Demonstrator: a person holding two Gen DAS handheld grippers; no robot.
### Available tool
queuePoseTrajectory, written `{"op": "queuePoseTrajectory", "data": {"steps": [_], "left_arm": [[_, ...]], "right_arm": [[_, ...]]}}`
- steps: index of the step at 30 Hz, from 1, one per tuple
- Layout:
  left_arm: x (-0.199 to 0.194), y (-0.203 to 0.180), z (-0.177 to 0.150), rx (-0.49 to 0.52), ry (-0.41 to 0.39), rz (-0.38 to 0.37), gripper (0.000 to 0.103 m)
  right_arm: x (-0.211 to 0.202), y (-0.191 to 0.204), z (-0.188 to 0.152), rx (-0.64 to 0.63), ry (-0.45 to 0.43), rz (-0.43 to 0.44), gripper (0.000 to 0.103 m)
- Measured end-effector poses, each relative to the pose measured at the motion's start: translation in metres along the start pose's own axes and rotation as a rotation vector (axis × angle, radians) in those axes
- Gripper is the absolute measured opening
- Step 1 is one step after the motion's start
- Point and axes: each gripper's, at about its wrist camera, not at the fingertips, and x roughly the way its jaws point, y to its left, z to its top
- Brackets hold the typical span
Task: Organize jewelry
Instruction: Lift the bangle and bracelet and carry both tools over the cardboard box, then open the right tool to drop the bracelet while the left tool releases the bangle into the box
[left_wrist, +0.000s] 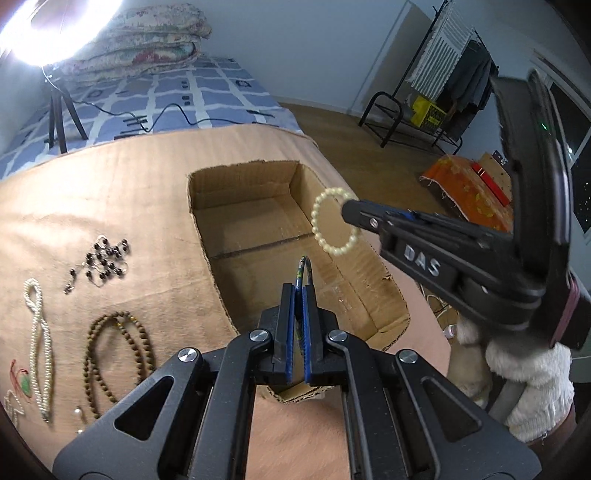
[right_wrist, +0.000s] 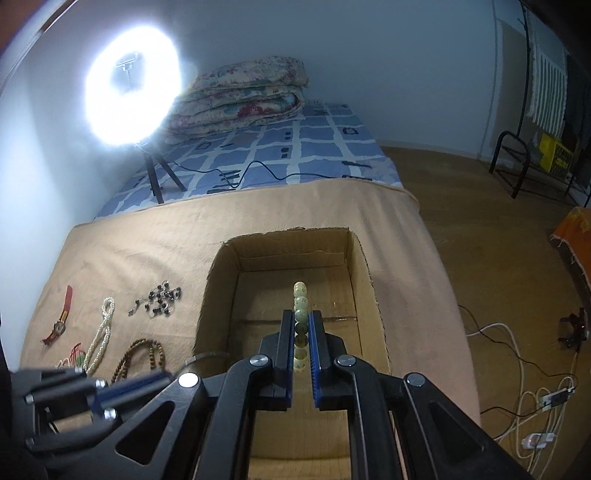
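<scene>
An open cardboard box (left_wrist: 373, 291) (right_wrist: 221, 280) sits on a tan cloth. My left gripper (left_wrist: 299, 288) is shut on a thin dark bangle (left_wrist: 305, 266) and holds it over the box's near part. My right gripper (right_wrist: 300, 317) (left_wrist: 349, 210) is shut on a pale bead bracelet (left_wrist: 334, 221) (right_wrist: 300, 293), held above the box's right side. On the cloth left of the box lie a dark bead piece (left_wrist: 105, 258) (right_wrist: 162, 297), a white pearl necklace (left_wrist: 38, 339) (right_wrist: 101, 332) and a brown bead necklace (left_wrist: 118, 350) (right_wrist: 142, 354).
A red tassel charm (right_wrist: 61, 321) and a small green pendant (left_wrist: 24, 384) lie at the cloth's left. Beyond it, a blue checked bed (right_wrist: 280, 155) holds folded quilts (right_wrist: 243, 96) and a ring light on a tripod (right_wrist: 129, 77). Cables (right_wrist: 528, 398) lie on the floor at right.
</scene>
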Motion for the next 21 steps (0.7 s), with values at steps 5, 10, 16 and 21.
{"op": "queuePoseTrajectory", "data": {"steps": [5, 10, 16, 21], "left_arm": [[0.015, -0.002, -0.003, -0.01, 0.02, -0.01, 0.001], [0.026, -0.004, -0.004, -0.017, 0.036, -0.019, 0.001], [0.035, -0.005, -0.008, -0.015, 0.05, -0.015, 0.001], [0.041, -0.004, -0.009, -0.023, 0.064, -0.013, 0.001]], "right_arm": [[0.02, -0.007, 0.004, 0.02, 0.02, 0.035, 0.005], [0.035, -0.005, 0.0, 0.008, 0.047, 0.04, 0.005], [0.044, -0.013, -0.003, 0.027, 0.063, 0.027, 0.005], [0.049, -0.017, -0.004, 0.03, 0.077, 0.021, 0.005]]}}
